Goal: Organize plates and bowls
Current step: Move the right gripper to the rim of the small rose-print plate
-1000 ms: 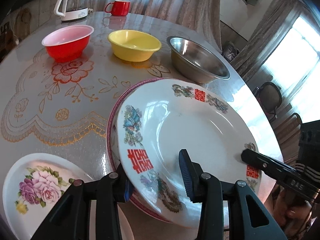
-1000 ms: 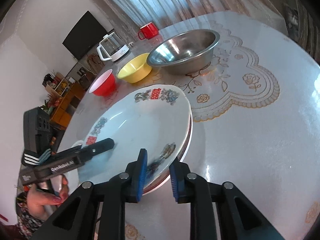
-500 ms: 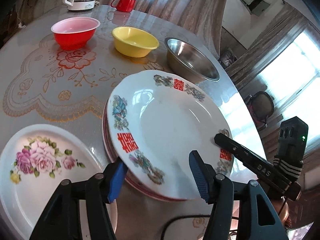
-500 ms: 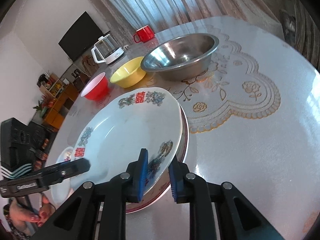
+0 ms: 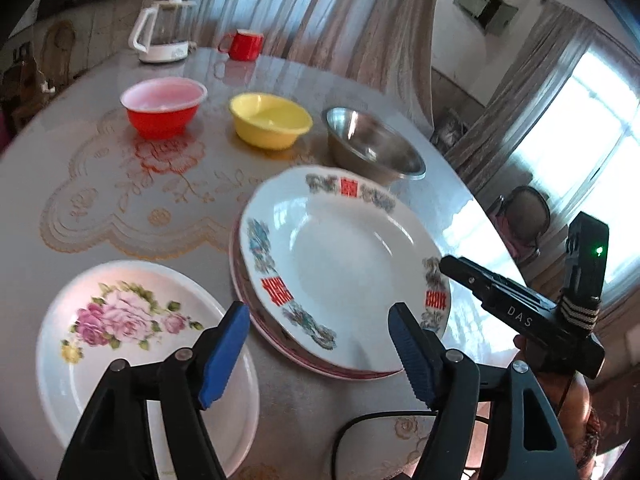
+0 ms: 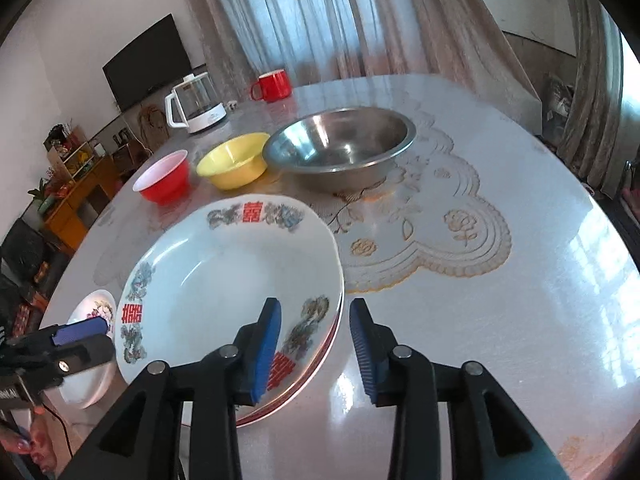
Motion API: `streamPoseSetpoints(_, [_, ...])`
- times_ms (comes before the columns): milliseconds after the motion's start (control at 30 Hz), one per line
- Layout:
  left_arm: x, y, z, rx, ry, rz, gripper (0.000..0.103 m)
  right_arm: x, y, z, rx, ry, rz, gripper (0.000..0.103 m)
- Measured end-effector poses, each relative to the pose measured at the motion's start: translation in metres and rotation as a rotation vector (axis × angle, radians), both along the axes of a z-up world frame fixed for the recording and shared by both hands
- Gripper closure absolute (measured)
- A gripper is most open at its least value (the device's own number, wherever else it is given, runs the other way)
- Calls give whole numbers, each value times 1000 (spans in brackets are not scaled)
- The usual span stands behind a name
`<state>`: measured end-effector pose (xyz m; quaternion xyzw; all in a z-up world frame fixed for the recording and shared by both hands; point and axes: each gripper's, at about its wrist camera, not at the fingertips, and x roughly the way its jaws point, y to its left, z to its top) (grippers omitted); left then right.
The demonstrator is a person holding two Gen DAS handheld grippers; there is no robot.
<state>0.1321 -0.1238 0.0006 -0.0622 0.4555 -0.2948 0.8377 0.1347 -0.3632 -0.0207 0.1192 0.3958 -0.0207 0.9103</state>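
Note:
A white plate with red characters (image 5: 340, 248) (image 6: 224, 272) lies stacked on a pink-rimmed plate (image 5: 320, 368) at the table's near side. My left gripper (image 5: 316, 344) is open and still opening. The stack's near rim lies between its blue pads, untouched. My right gripper (image 6: 316, 344) is opening too, one pad over the plate's rim, the other outside it, neither pressing. A rose-patterned plate (image 5: 120, 320) lies left of the stack. Behind stand a red bowl (image 5: 164, 116), a yellow bowl (image 5: 268, 124) and a steel bowl (image 5: 368, 148) in a row.
A glass kettle (image 5: 160, 32) and a red mug (image 5: 244, 46) stand at the far edge of the round table (image 6: 500, 320). A black cable (image 5: 360, 428) loops near the front edge. A chair (image 5: 524, 216) stands beyond the right edge.
Both grippers have let go of the white plate, which now rests on the pink-rimmed plate. My left gripper has pulled back and risen with its jaws widening. The right jaws have parted.

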Motion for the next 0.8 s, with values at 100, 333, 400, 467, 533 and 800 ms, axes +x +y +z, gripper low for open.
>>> streamPoseSetpoints(100, [-2,14,10,-7,-58,32,28,-4,1,5,8,-12,1,68])
streamPoseSetpoints(333, [1,43,19,25,-114,109,24,-3,24,4,39,-17,51,68])
streamPoseSetpoints(400, [1,53,18,27,-115,129,19,-3,31,2,47,-13,63,68])
streamPoseSetpoints(467, [4,60,15,18,-105,134,7,-3,36,1,53,-11,74,68])
streamPoseSetpoints(533, [4,68,14,-1,-97,139,3,-4,41,1,59,-7,86,68])
streamPoseSetpoints(800, [11,111,7,27,-96,243,0,-11,58,13,64,-23,129,64])
